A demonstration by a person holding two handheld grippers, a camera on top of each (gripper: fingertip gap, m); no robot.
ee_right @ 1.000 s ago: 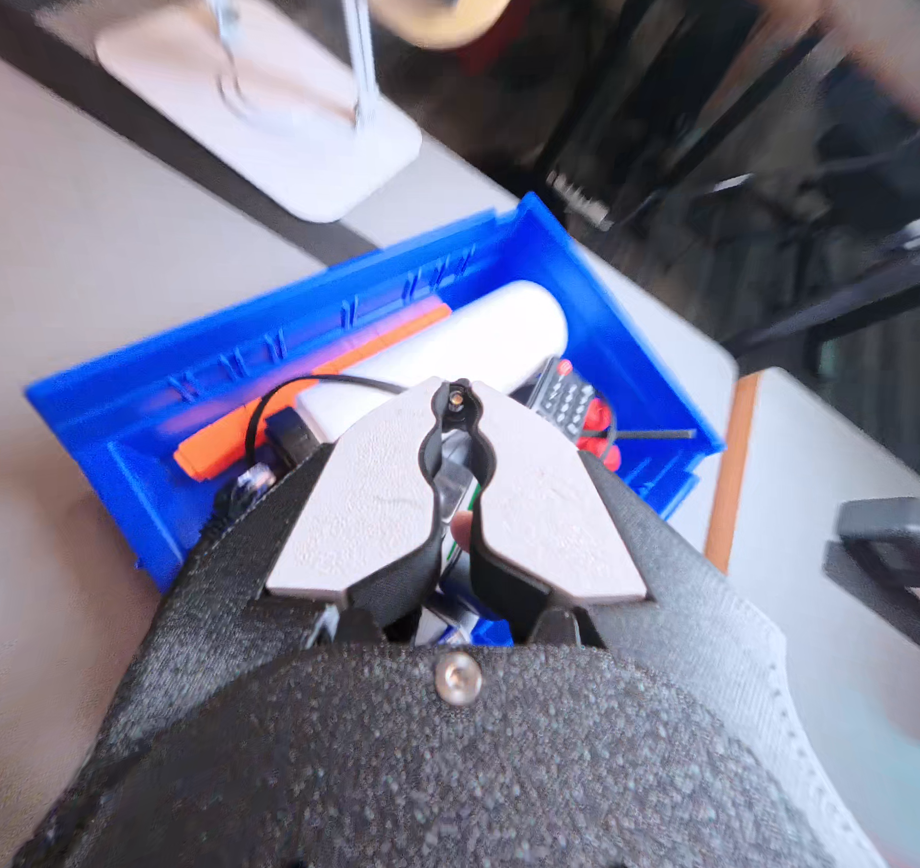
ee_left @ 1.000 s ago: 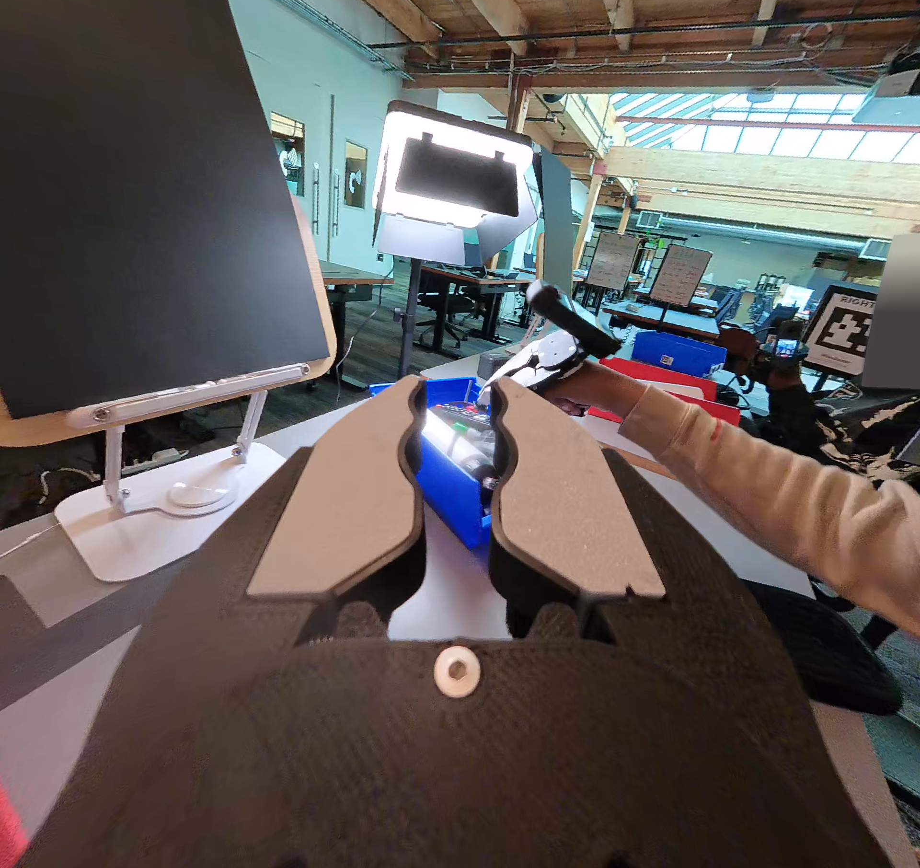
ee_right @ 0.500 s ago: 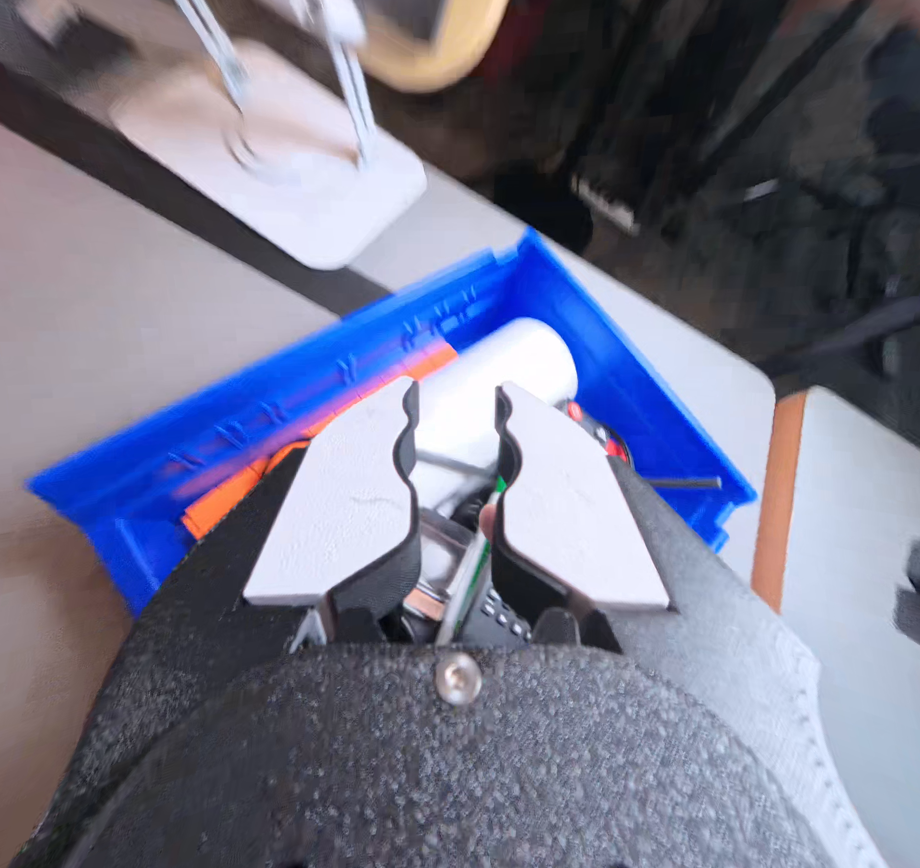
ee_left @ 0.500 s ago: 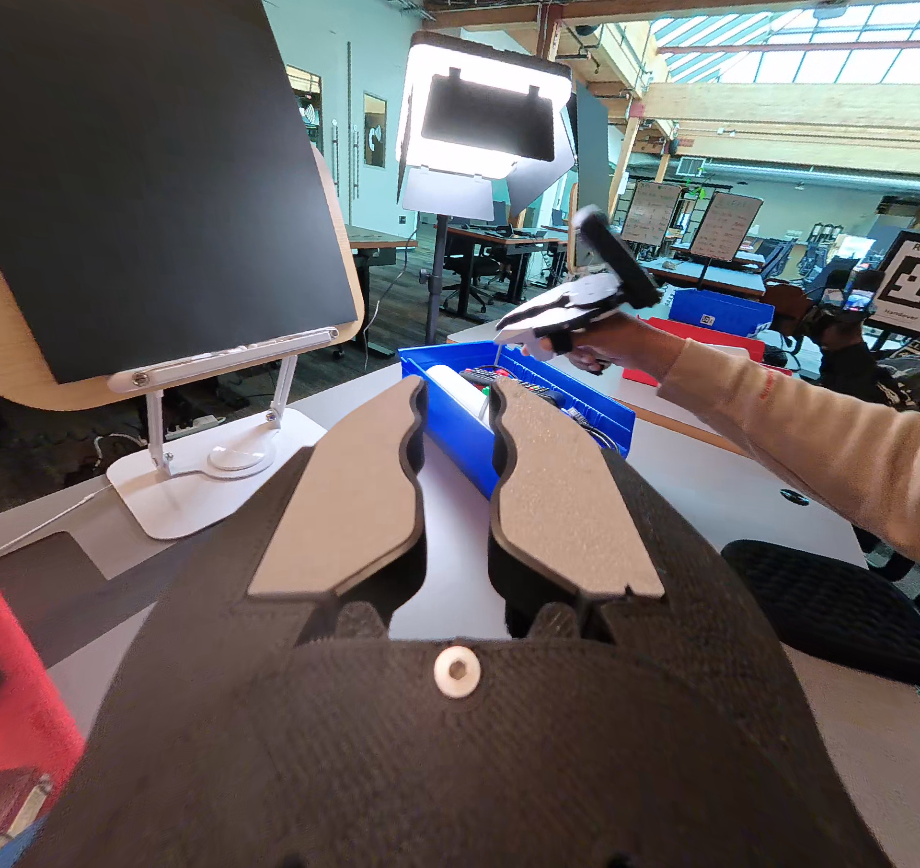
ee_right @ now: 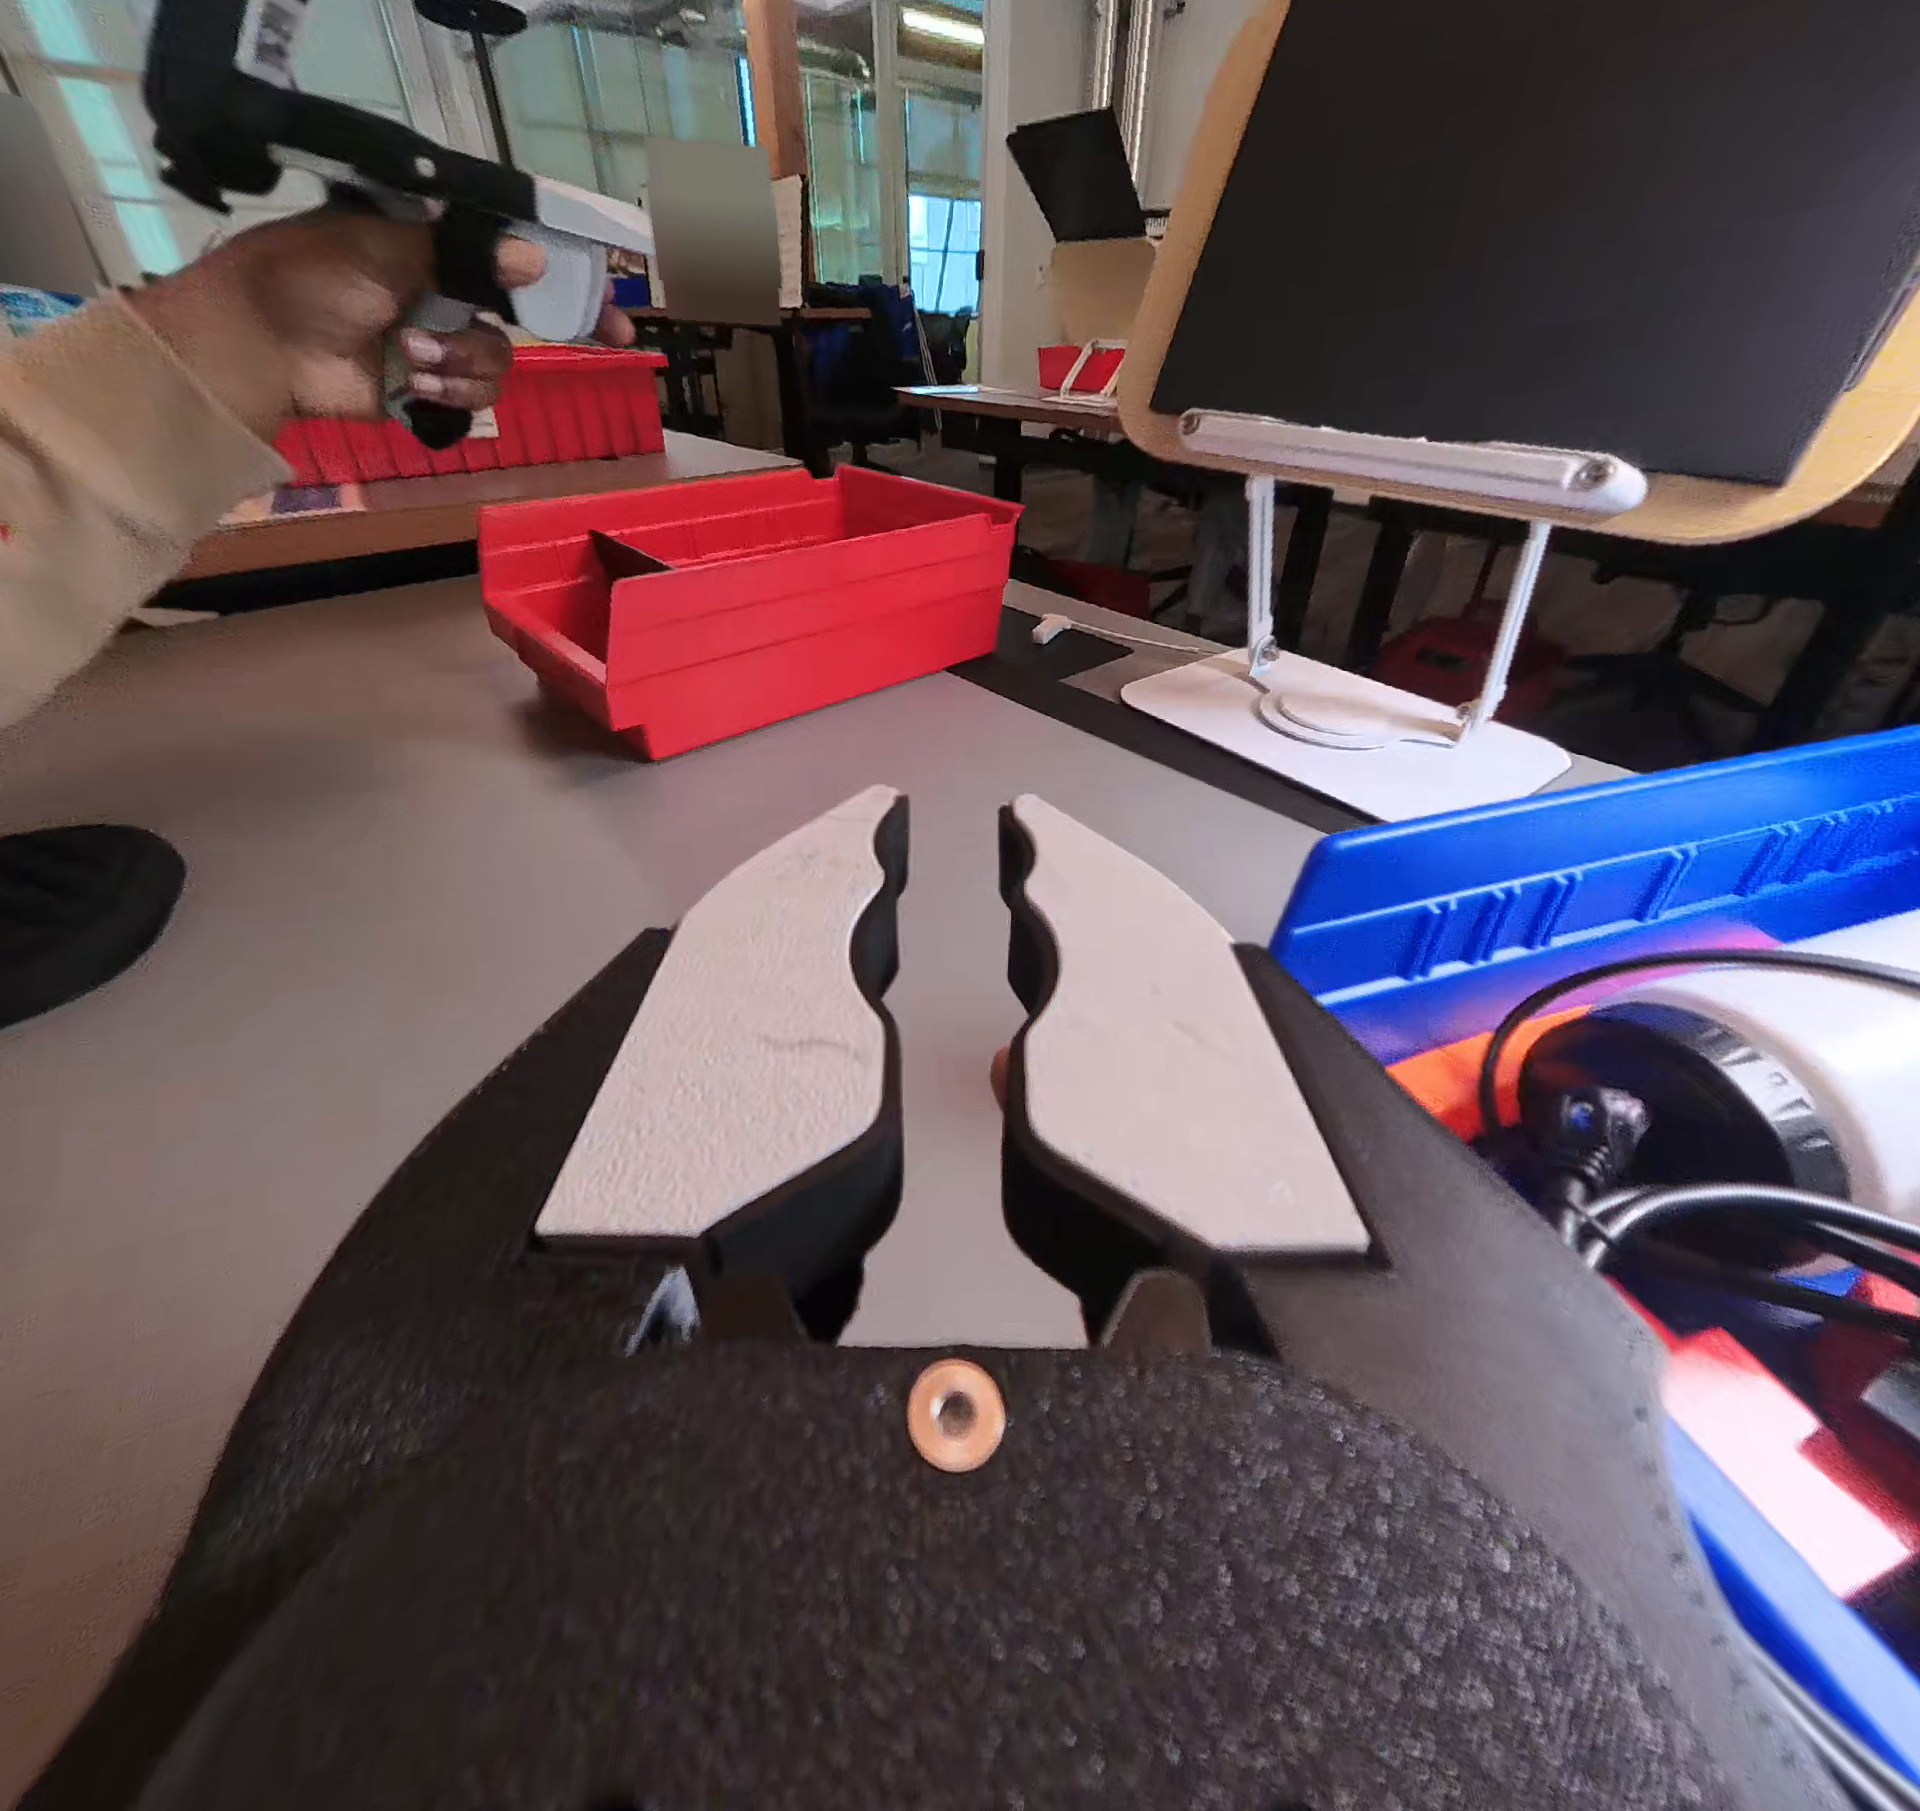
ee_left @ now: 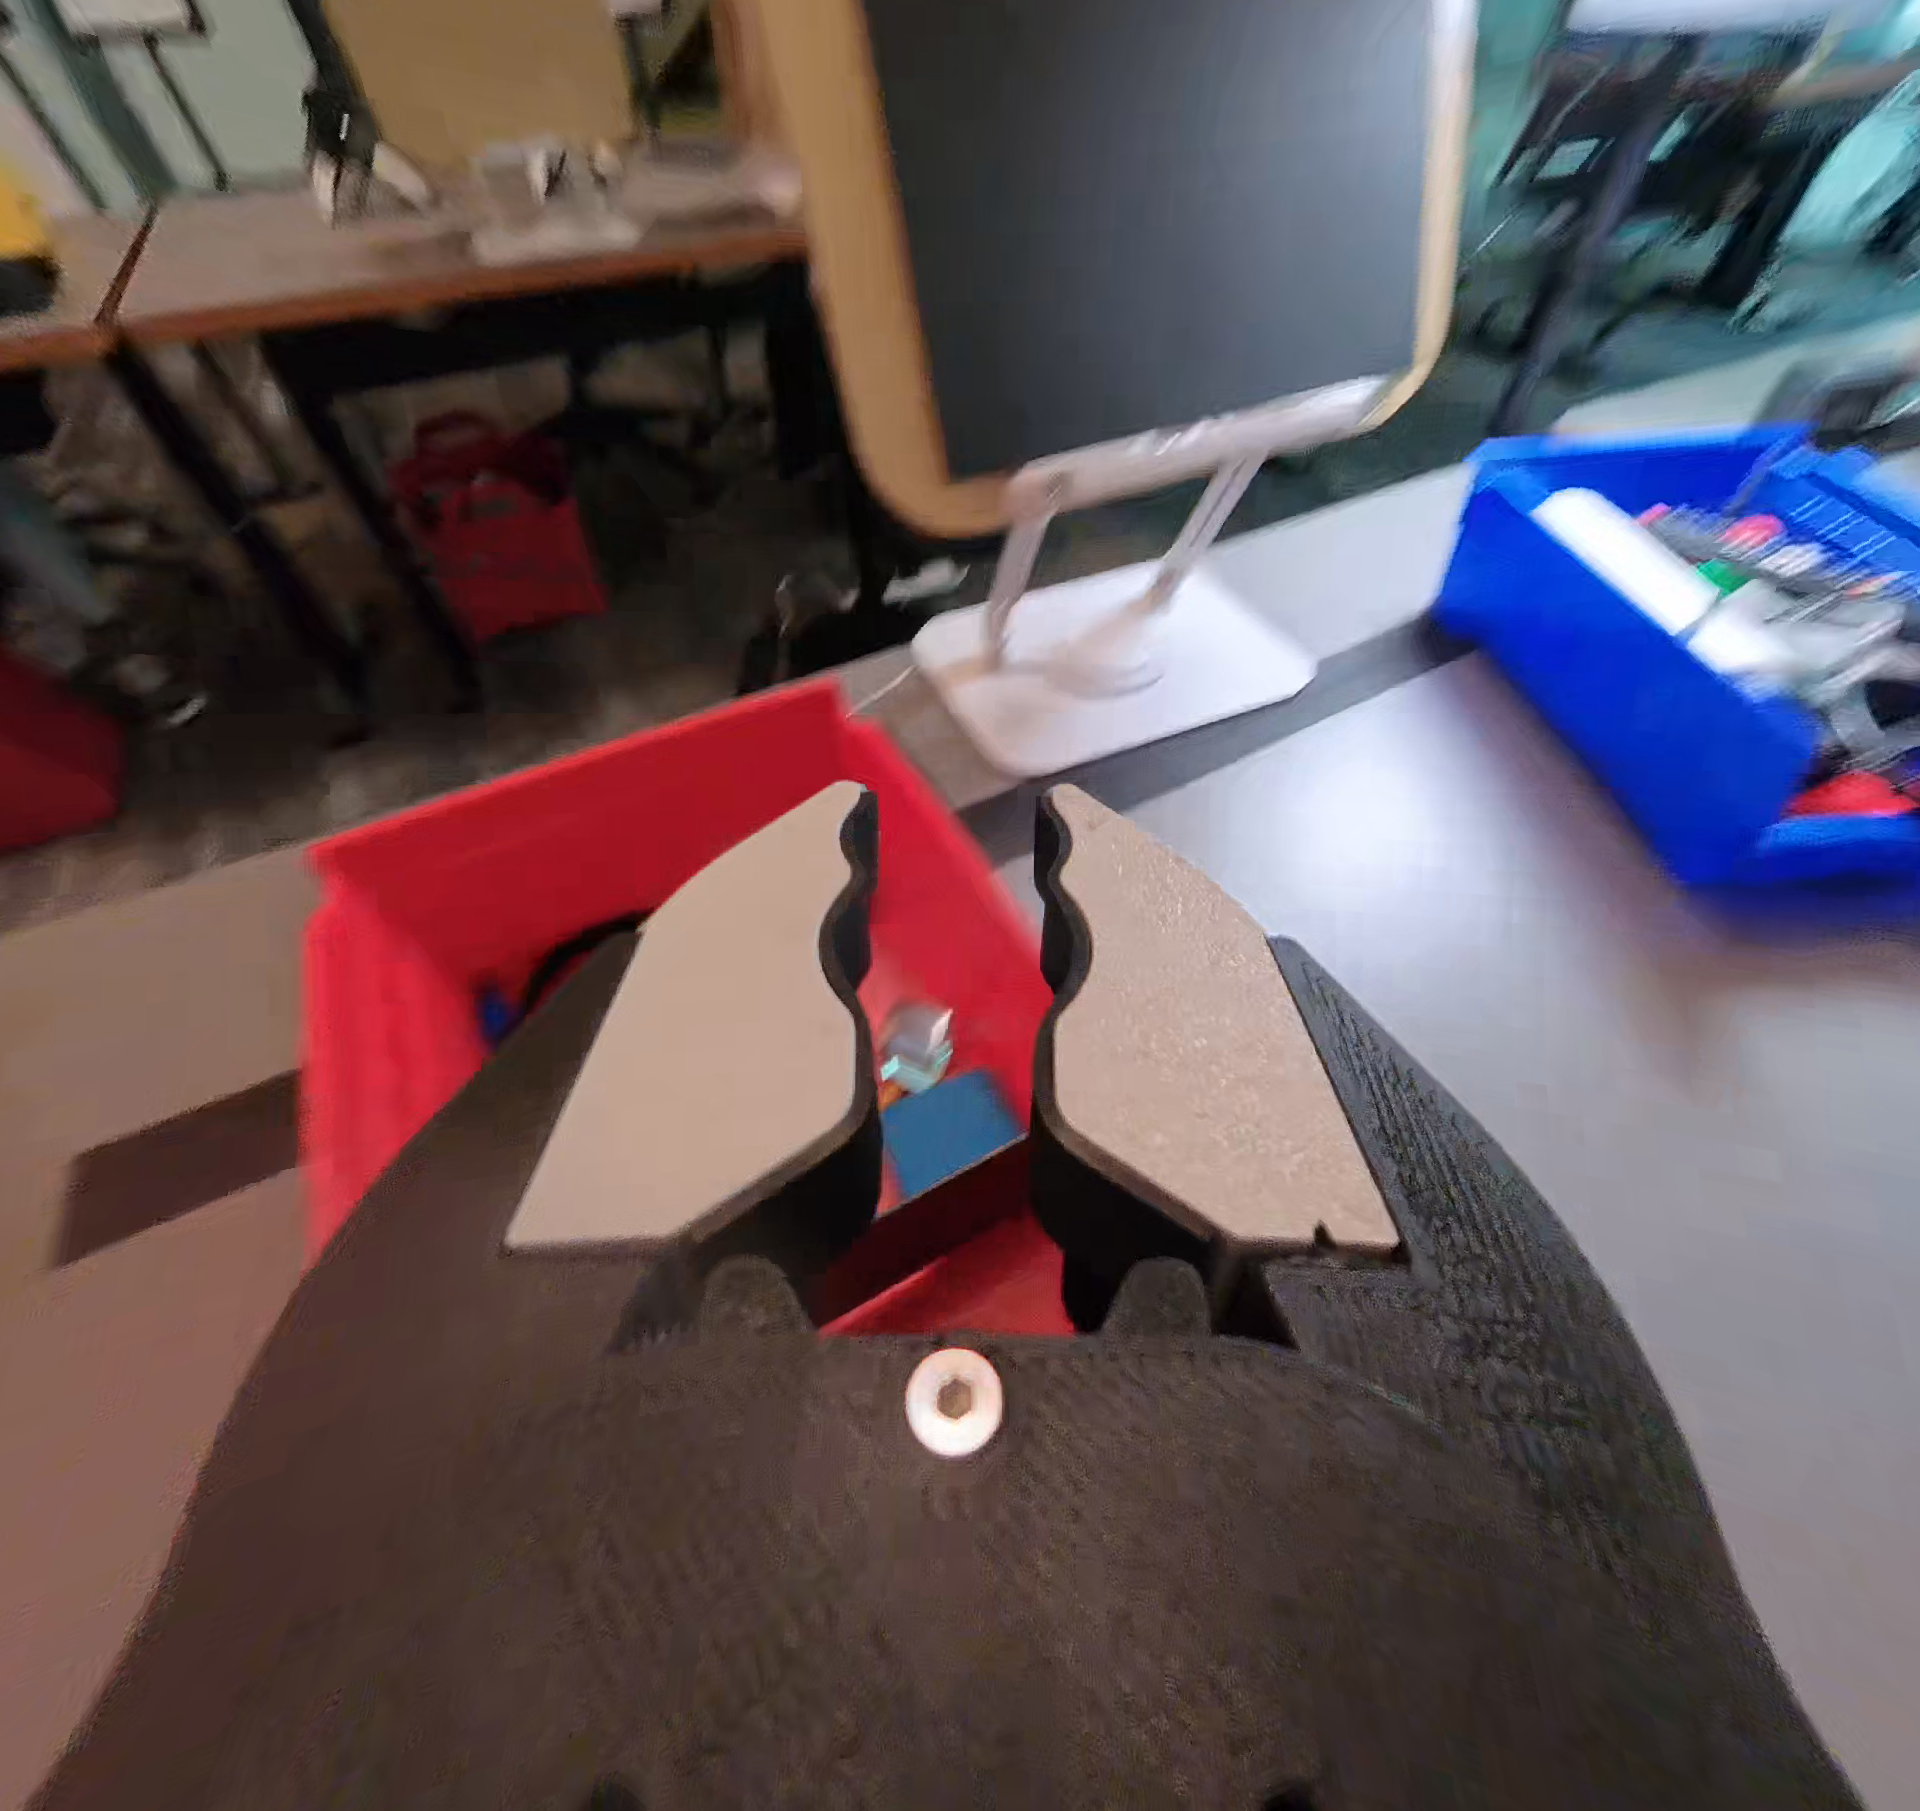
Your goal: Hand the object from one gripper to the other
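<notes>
Grey-padded and empty, the left gripper hangs just above the red bin with its jaws parted, pointing down at a small blue block and a silvery bit lying on the bin floor between them. Which piece is the object to hand over I cannot tell, and blur hides any long axis. Farther off, the right gripper, jaws also parted and empty, lies low over the table beside the blue bin, well apart from the red one, so I judge the left is nearer for the pickup.
</notes>
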